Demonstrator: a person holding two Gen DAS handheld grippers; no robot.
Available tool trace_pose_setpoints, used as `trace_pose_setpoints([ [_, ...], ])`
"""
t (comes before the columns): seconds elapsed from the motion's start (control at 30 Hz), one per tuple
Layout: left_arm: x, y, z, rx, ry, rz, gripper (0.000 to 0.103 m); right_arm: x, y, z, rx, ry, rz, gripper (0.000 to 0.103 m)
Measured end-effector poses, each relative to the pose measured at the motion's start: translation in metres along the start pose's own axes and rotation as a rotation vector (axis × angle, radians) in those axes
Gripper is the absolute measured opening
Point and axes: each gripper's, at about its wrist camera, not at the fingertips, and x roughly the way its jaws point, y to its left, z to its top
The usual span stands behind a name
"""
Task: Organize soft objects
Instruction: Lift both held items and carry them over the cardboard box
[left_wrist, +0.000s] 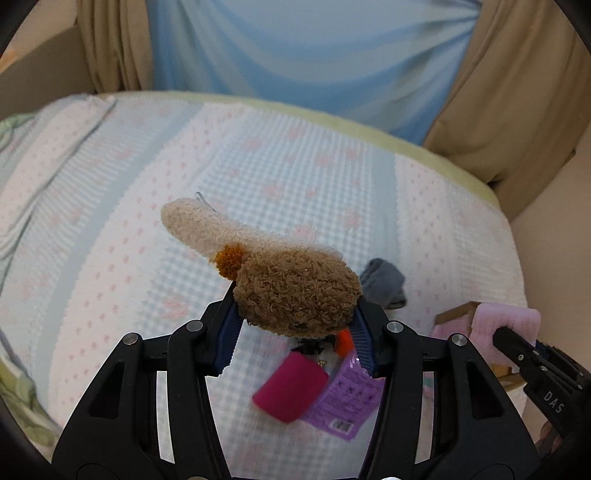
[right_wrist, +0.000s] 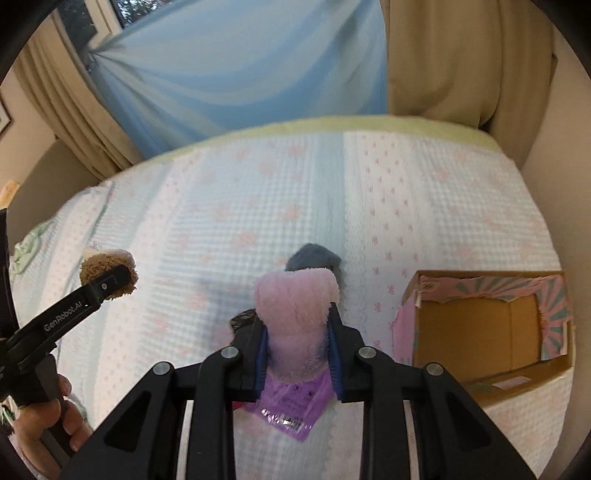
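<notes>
My left gripper (left_wrist: 295, 328) is shut on a fuzzy brown and cream sock (left_wrist: 295, 291) with an orange pompom, held above the bed. It also shows at the left of the right wrist view (right_wrist: 107, 273). My right gripper (right_wrist: 295, 350) is shut on a fuzzy pink sock (right_wrist: 295, 317), also held above the bed; it shows in the left wrist view (left_wrist: 506, 321). A grey sock (left_wrist: 384, 282) lies on the bedspread beyond both, and shows in the right wrist view (right_wrist: 314, 258). A magenta item (left_wrist: 291, 391) and a purple tag (left_wrist: 347, 398) lie below my left gripper.
An open cardboard box (right_wrist: 491, 332) with pink patterned flaps sits on the bed at the right. The quilted pastel bedspread (right_wrist: 258, 206) covers the bed. Blue and beige curtains (right_wrist: 240, 66) hang behind. A purple packet (right_wrist: 291, 406) lies under my right gripper.
</notes>
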Motion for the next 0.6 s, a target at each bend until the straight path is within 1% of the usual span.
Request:
trace_pose_setpoints([
  [0.1,-0.041,-0.009,0.000,0.015,-0.033,0.005,0.049,-0.037,-0.001,0.002,-0.025,-0.029,0.020,0.025],
  [0.13,-0.049,-0.012,-0.001,0.017,-0.041,0.003,0.049,-0.048,-0.003,0.001,-0.031,-0.038,0.025,0.025],
  [0.23,-0.081,-0.030,-0.009,0.014,-0.085,-0.010,0.049,-0.080,-0.014,-0.002,-0.053,-0.063,0.028,0.025],
  [0.3,-0.102,-0.050,-0.017,0.014,-0.107,-0.014,0.049,-0.097,-0.028,-0.004,-0.056,-0.078,0.038,0.025],
  [0.33,-0.108,-0.057,-0.020,0.011,-0.114,-0.018,0.049,-0.106,-0.036,-0.005,-0.059,-0.088,0.039,0.025],
  [0.47,-0.130,-0.105,-0.042,0.017,-0.138,-0.051,0.049,-0.138,-0.075,-0.012,-0.067,-0.118,0.024,0.025],
  [0.6,-0.136,-0.159,-0.061,0.053,-0.120,-0.106,0.049,-0.158,-0.119,-0.017,-0.045,-0.134,-0.017,0.025],
])
